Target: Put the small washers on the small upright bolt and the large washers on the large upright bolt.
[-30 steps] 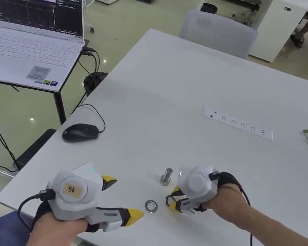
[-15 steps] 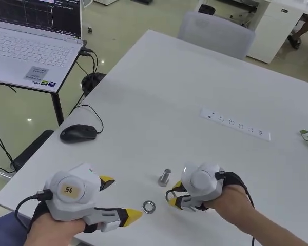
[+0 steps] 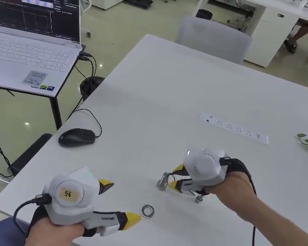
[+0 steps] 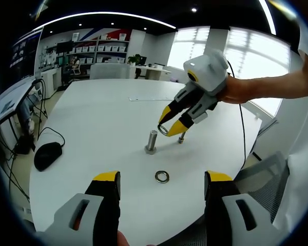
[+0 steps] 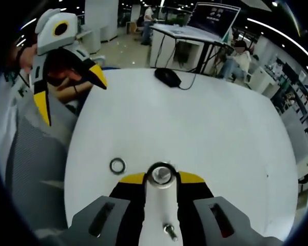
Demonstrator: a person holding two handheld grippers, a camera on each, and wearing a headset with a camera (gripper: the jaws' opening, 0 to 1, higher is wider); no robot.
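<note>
White and bare across most of its top, the desk (image 3: 159, 92) carries a black computer mouse (image 3: 77, 137) near its left edge and a long white power strip (image 3: 233, 128) farther back, with a grey chair (image 3: 213, 38) at the far side and an open silver laptop (image 3: 33, 41) on a separate stand to the left. Near the front edge, the large upright steel bolt (image 4: 151, 142) stands on its head, and the small upright steel bolt (image 4: 181, 138) stands just beside it, on the right in the left gripper view. The right tool (image 4: 170, 124) is clamped on a silver ring-shaped washer (image 4: 163, 129), which it holds tilted in the air, close to the large bolt's top and a little to its side; in the right gripper view this ring sits pinched between the two yellow tips. A second silver ring washer (image 3: 147, 210) lies flat on the desk in front of the large bolt, apart from both bolts. The left tool (image 3: 120, 200) hovers just beside that loose ring with its yellow-tipped jaws wide apart and nothing between them. I cannot tell the rings' sizes apart.
</note>
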